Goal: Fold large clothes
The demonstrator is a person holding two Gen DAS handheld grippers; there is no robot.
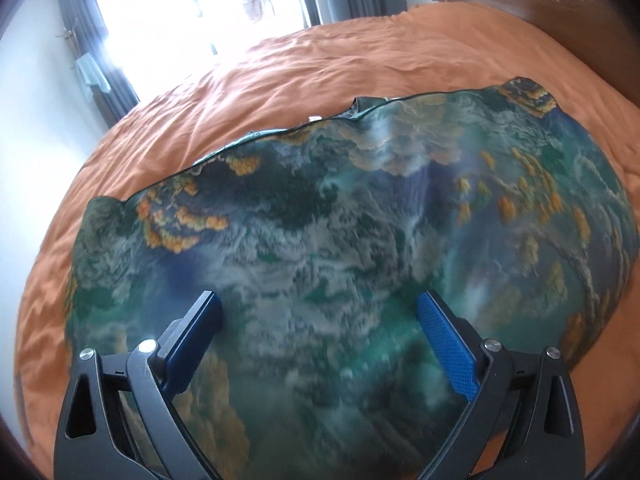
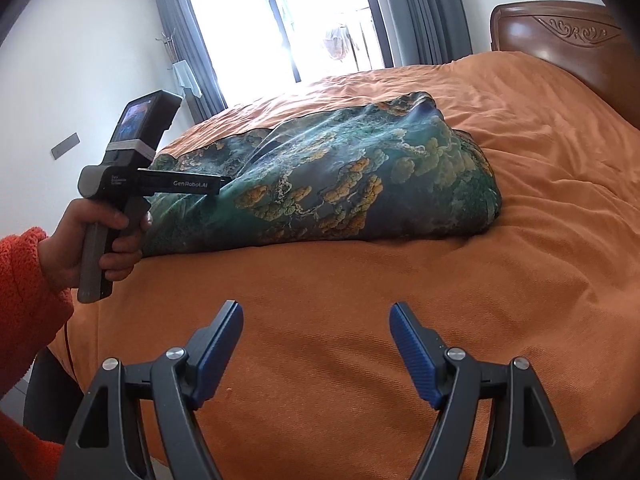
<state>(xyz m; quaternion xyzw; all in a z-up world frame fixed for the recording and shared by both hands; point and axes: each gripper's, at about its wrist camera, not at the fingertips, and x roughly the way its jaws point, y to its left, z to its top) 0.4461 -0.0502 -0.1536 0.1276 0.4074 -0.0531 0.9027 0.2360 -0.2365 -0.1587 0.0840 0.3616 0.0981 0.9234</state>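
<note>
1. The jaws of the right gripper (image 2: 316,320) stand apart with nothing between them, hanging over bare orange bedspread (image 2: 540,184) near the bed's near edge.
2. The jaws of the left gripper (image 1: 318,312) are also spread wide; the cloth (image 1: 340,220) lies beneath and between the blue pads (image 1: 444,332), but they do not press on it.
3. The cloth is a large printed piece in green, blue and white with orange-yellow clusters. It lies on the bed, toward the left side as the right wrist camera sees it, well apart from the right gripper.
4. In the right wrist view the cloth (image 2: 320,180) bulges up in a soft mound, its right end rounded and its near edge resting on the bedspread.
5. In that same view the left gripper's body (image 2: 132,160) is held by a hand (image 2: 80,248) in an orange fleecy sleeve (image 2: 24,292), its front reaching over the cloth's left end.
6. White lettering on the left gripper's side reads "GenRobot.AI"; a smaller label beside it is too small to read. A small screen on its top glows blue.
7. A carved wooden headboard (image 2: 560,36) stands at the far right, and a bright window (image 2: 304,20) with grey curtains (image 2: 424,8) lies behind the bed.
</note>
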